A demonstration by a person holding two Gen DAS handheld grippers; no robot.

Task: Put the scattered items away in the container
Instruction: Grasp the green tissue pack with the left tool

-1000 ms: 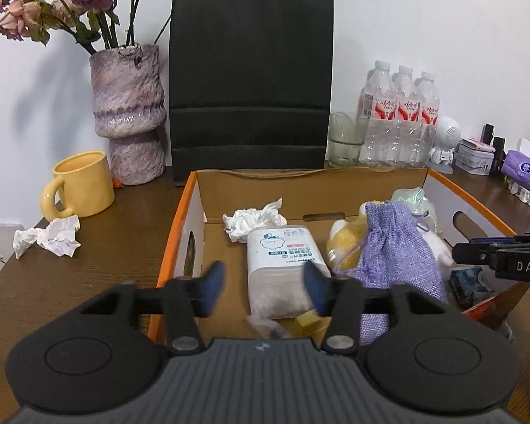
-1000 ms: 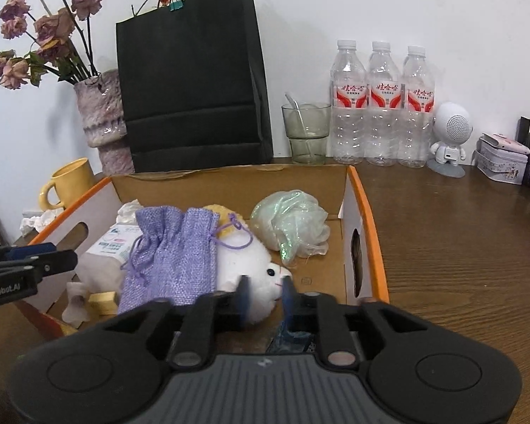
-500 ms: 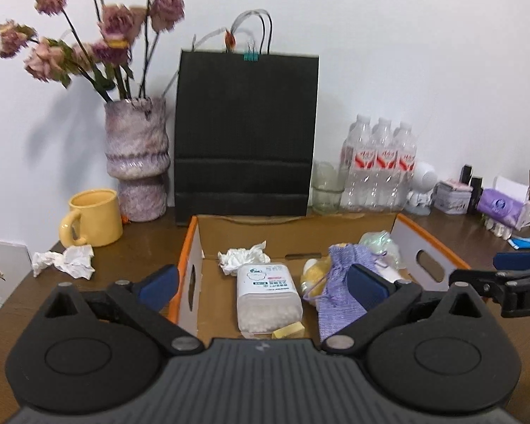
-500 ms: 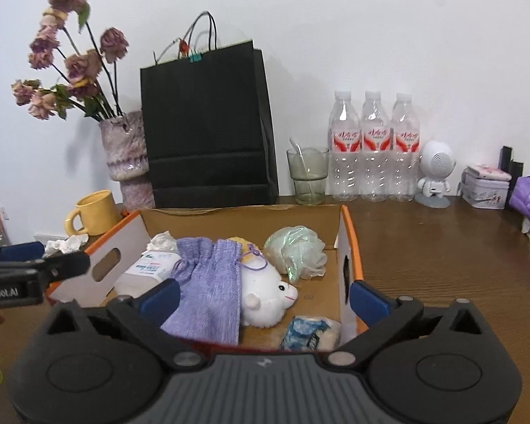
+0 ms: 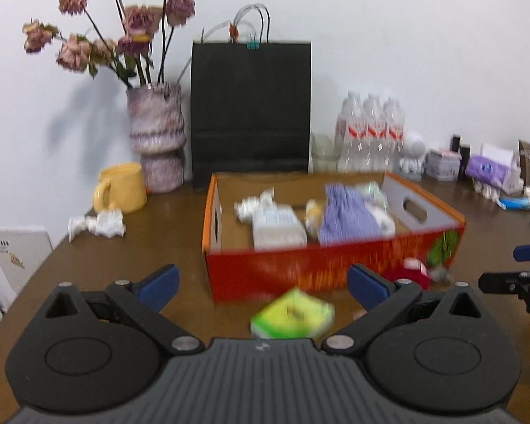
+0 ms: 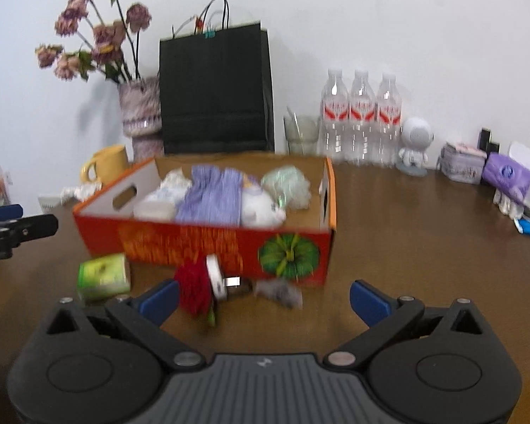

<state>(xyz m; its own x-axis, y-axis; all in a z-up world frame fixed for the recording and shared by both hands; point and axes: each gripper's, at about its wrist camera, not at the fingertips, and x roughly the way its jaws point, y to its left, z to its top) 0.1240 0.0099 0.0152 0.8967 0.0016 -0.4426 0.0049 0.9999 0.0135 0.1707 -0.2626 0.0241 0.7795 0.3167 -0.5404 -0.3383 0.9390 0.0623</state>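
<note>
Both our grippers, left (image 5: 261,279) and right (image 6: 263,295), hold their jaws wide and empty. The box (image 6: 208,243) sits mid-desk; the green pack (image 5: 293,314) lies just before it. We should straddle the pack squarely before closing.

One cardboard box (image 6: 208,243). Three water bottles (image 6: 360,120). One black paper bag (image 6: 215,92). One yellow mug (image 5: 122,187). One vase (image 5: 157,134). One green packet (image 6: 104,275). One purple pouch (image 6: 212,194). One glass (image 6: 300,134). Two grippers: left gripper (image 5: 261,282), right gripper (image 6: 263,298).
</note>
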